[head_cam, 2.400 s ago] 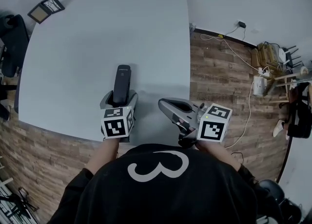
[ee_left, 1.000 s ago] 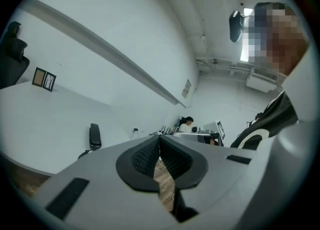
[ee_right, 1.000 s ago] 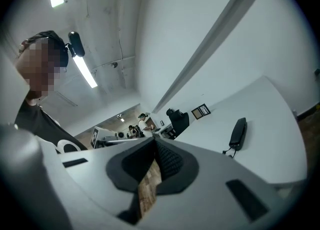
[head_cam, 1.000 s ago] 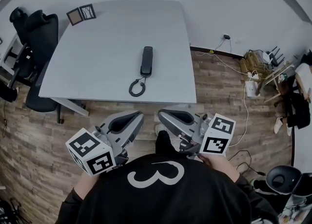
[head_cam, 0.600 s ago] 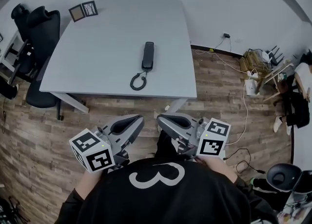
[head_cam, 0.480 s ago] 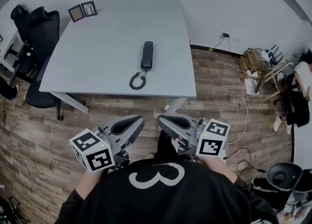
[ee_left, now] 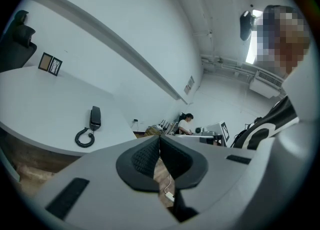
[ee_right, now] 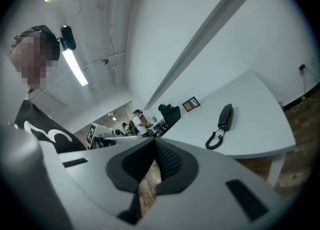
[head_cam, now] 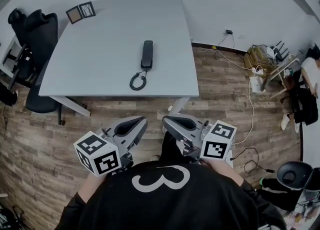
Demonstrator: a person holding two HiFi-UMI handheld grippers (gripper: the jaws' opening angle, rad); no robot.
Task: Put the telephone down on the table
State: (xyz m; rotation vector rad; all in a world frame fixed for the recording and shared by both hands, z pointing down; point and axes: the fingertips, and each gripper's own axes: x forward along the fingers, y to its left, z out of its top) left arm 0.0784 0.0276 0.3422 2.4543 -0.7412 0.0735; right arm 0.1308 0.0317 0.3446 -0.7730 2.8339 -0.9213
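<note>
Resting flat on the grey counter, the telephone lies toward the right half of the top, its handset pointing away from the person. Its coiled cord curls on the near side of it, close to the counter's near edge but fully on the surface. Nothing touches it.

Both tools are held low against the person's body, on the near side of the counter's edge and over the wooden floor, well apart from the telephone. The left gripper has its fingers pressed together with nothing between them. The right gripper looks the same: its fingers meet at the tips and hold nothing.

By my reading, the placing step is finished: the telephone is down, released and lying steady, so the task looks complete. What remains calls for very little. The grippers only need to keep clear of the counter so the handset is not nudged. If any check were wanted, it would be that the cord does not slip over the near edge, and from here it appears safely on top.

At the far left corner of the counter sit two small frames, and an office chair stands just beyond the left edge.
</note>
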